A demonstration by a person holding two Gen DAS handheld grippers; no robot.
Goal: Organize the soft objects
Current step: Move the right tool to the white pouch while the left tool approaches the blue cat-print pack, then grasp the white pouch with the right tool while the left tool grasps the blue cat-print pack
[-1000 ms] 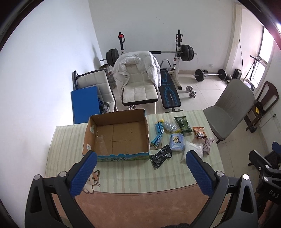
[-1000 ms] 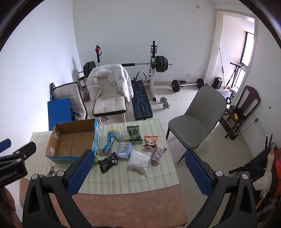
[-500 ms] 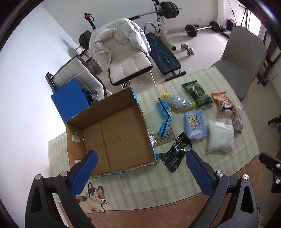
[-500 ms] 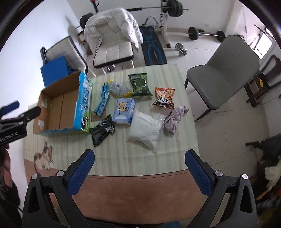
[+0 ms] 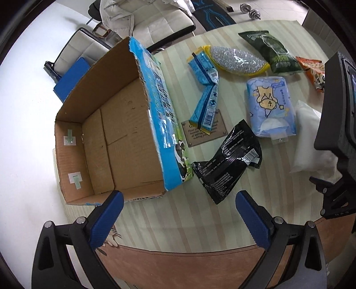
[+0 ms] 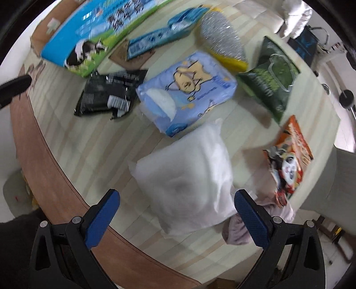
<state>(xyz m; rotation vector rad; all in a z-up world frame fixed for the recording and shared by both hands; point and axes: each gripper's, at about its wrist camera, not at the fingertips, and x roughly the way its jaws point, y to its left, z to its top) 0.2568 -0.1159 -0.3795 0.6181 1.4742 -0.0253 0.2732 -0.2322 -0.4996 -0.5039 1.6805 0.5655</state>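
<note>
An open, empty cardboard box (image 5: pixel 115 133) with a blue printed side stands on the table's left; it also shows in the right wrist view (image 6: pixel 93 33). Soft packs lie to its right: a black pouch (image 5: pixel 229 160), a light blue tissue pack (image 5: pixel 270 106), a white plastic-wrapped bundle (image 6: pixel 187 186), a silver scourer pack (image 5: pixel 235 59), a green bag (image 5: pixel 272 52), an orange panda snack bag (image 6: pixel 289 157), a blue strip pack (image 5: pixel 205 97) and a mauve cloth (image 6: pixel 242 229). My left gripper (image 5: pixel 178 219) is open above the table's front edge, near the box corner. My right gripper (image 6: pixel 176 219) is open, its fingers either side of the white bundle's near end.
The table has a striped pale green cloth (image 5: pixel 178 213) and a brown front edge (image 5: pixel 189 266). A small brown plaque (image 5: pixel 203 133) lies under the strip pack. A white chair with a jacket (image 5: pixel 151 20) and a blue board (image 5: pixel 71 77) stand behind the table.
Both grippers have dropped and moved in close over the table. The right one has swung down onto the white bundle; the left one has come down by the box's front corner.
</note>
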